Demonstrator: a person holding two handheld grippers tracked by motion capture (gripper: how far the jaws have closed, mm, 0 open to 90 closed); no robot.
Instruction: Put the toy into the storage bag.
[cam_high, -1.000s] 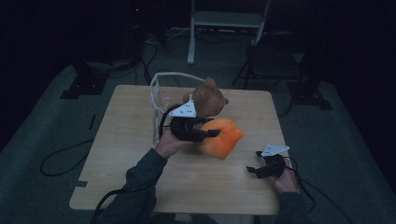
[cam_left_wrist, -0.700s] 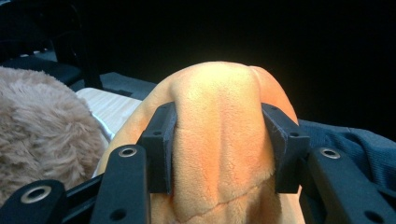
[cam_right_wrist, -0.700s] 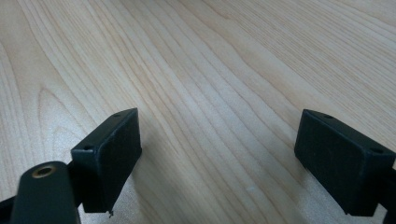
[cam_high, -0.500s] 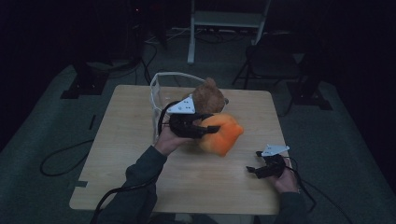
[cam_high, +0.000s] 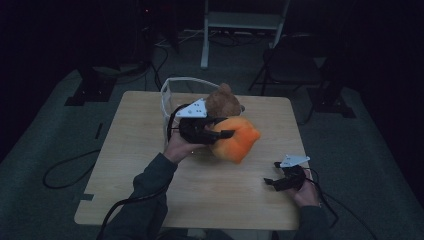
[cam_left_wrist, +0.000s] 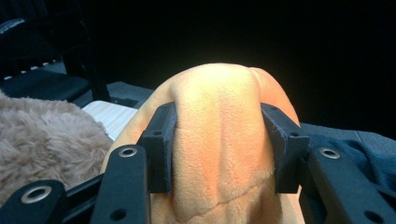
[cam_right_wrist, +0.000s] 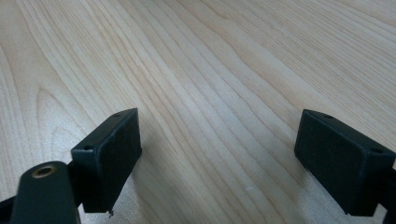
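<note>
High view dim, murky; both claw views brightly lit, sharp.

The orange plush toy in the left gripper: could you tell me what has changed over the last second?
Very little. The left gripper stays clamped on the orange plush toy, which has edged slightly left, toward the brown teddy and wire basket. The right gripper rests open on the table, unmoved.

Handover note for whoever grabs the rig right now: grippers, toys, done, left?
Left gripper: shut on orange plush, held above the table, beside the brown plush.
Right gripper: open, nothing between the jaws, low over bare table at the near right.
White wire basket: back of table, behind the left hand.
Done: orange plush gripped.
Left: probably placing it; where it goes is unclear.
</note>
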